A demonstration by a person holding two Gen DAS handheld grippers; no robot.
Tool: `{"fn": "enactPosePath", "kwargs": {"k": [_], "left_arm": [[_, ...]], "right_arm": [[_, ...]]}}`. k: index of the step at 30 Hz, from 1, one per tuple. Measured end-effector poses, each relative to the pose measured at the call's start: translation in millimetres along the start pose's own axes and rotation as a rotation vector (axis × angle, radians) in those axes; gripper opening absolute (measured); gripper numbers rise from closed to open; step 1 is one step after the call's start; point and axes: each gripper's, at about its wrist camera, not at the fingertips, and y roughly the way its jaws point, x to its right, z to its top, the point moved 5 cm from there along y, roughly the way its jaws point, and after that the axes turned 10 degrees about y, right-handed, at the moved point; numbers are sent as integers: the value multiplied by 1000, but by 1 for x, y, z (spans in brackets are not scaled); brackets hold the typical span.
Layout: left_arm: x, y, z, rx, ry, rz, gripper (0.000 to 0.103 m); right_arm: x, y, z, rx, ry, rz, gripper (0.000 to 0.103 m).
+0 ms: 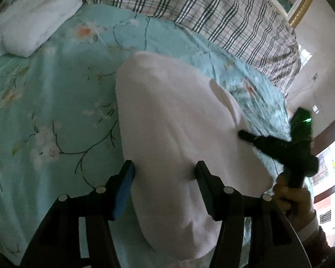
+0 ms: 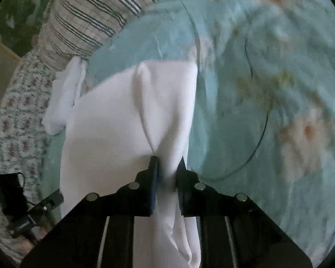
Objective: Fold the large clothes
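Observation:
A large white garment (image 1: 178, 120) lies partly folded on a teal floral bedsheet (image 1: 55, 93). My left gripper (image 1: 164, 169) is open, its fingers straddling the near part of the garment. The right gripper (image 1: 245, 134) shows in the left wrist view at the garment's right edge, held by a hand. In the right wrist view my right gripper (image 2: 168, 167) is shut on a bunched fold of the white garment (image 2: 127, 116), which hangs down between the fingers. The left gripper (image 2: 29, 207) shows dark at the lower left there.
A folded white cloth pile (image 1: 31, 22) sits at the far left of the bed, and it also shows in the right wrist view (image 2: 64, 98). A plaid striped blanket (image 1: 212, 11) lies along the back. A floral quilt (image 2: 17, 116) borders the bed's left side.

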Motion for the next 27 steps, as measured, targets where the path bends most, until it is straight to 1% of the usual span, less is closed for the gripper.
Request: {"fn": "enactPosePath", "kwargs": {"k": [1, 3, 4, 6, 7, 8, 9, 11, 12, 13, 14, 15, 16, 17, 18, 19, 20, 21, 23, 27], "left_arm": [[-1, 3, -1, -6, 7, 9, 60], [-3, 9, -3, -15, 14, 16, 65], [-5, 13, -4, -20, 19, 22, 67], [-8, 21, -5, -32, 11, 21, 68], [-10, 21, -5, -29, 1, 16, 68], [-11, 21, -5, -29, -3, 14, 68], [-10, 20, -6, -29, 1, 18, 68], [-9, 20, -6, -28, 12, 26, 68], [-8, 21, -6, -28, 12, 28, 68], [-8, 22, -7, -28, 12, 29, 68], [-8, 22, -6, -28, 10, 31, 68], [-8, 22, -6, -28, 9, 34, 69], [-9, 23, -7, -29, 11, 38, 69], [-10, 24, -7, -29, 14, 43, 70], [-11, 25, -8, -28, 16, 45, 72], [-12, 25, -9, -28, 14, 45, 74], [-15, 28, -11, -31, 9, 44, 77], [-17, 29, -12, -30, 3, 41, 80], [-22, 33, -14, -29, -19, 32, 84], [-24, 33, -16, -26, -32, 30, 85]], "right_arm": [[-7, -9, 2, 46, -24, 1, 13], [-8, -11, 0, 65, -40, -32, 13], [-5, -6, -3, 57, -40, -52, 13], [4, 13, -10, 1, -33, -94, 17], [7, 14, -10, -1, -24, -100, 21], [8, 7, -8, 19, -7, -111, 31], [8, 1, -6, 36, -5, -120, 33], [-2, -24, -4, 112, -37, -133, 33], [-8, -33, -4, 132, -61, -125, 33], [-19, -41, -7, 137, -95, -92, 33], [-27, -42, -11, 119, -116, -68, 33], [-35, -37, -19, 78, -147, -44, 33], [-38, -33, -23, 55, -166, -39, 33], [-41, -25, -31, 24, -201, -50, 33], [-38, -14, -37, 3, -229, -101, 33], [-32, -3, -41, -14, -235, -144, 29], [-25, 4, -42, -24, -224, -147, 26], [-20, 8, -43, -26, -215, -140, 26], [-13, 6, -42, -14, -211, -131, 24], [-16, 5, -42, -19, -230, -147, 24]]}}
